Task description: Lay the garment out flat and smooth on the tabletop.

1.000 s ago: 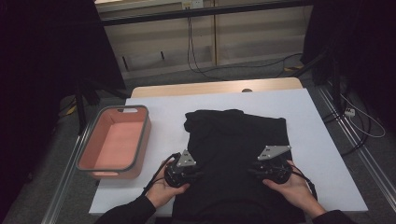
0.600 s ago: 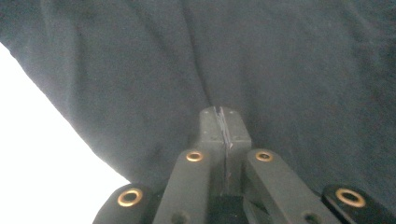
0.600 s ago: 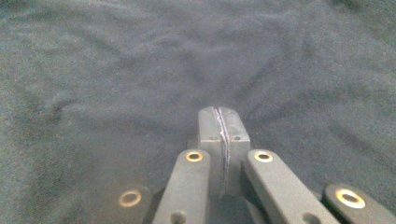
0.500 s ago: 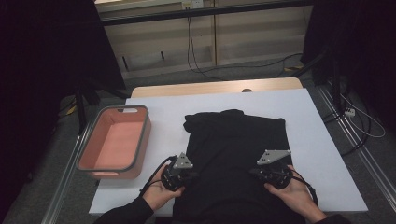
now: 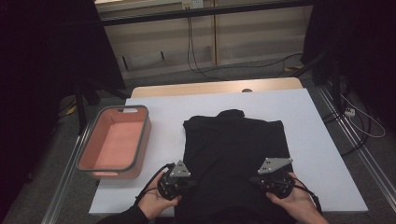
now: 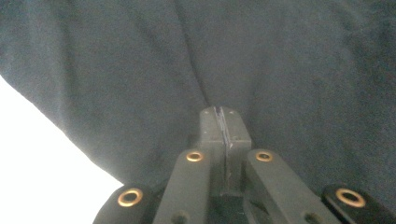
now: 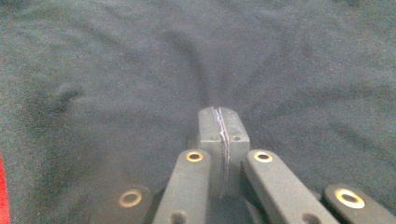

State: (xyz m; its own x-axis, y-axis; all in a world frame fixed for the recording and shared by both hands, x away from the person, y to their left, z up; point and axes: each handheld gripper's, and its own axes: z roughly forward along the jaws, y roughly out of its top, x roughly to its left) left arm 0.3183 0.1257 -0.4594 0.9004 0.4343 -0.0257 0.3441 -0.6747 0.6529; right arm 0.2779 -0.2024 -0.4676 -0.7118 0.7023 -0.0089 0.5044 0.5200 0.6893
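Note:
A black garment (image 5: 233, 144) lies flat on the white table (image 5: 322, 126), its collar toward the far side and its near part reaching the front edge. My left gripper (image 5: 189, 183) is at the garment's near left edge and my right gripper (image 5: 261, 180) at its near right part. In the left gripper view the jaws of the left gripper (image 6: 218, 113) are pressed together on the dark cloth (image 6: 261, 60), with a crease running from the tips. The right gripper (image 7: 219, 113) is likewise shut, and folds in the fabric (image 7: 140, 70) radiate from its tips.
A pink tub (image 5: 114, 142) with a grey rim stands at the table's left side. A wooden strip (image 5: 215, 87) runs along the far edge, with cables on the floor beyond. Bare white table lies to the right of the garment.
Both hands and grippers have drawn slightly nearer to the person along the garment's near part. The garment's far end stays about where it was.

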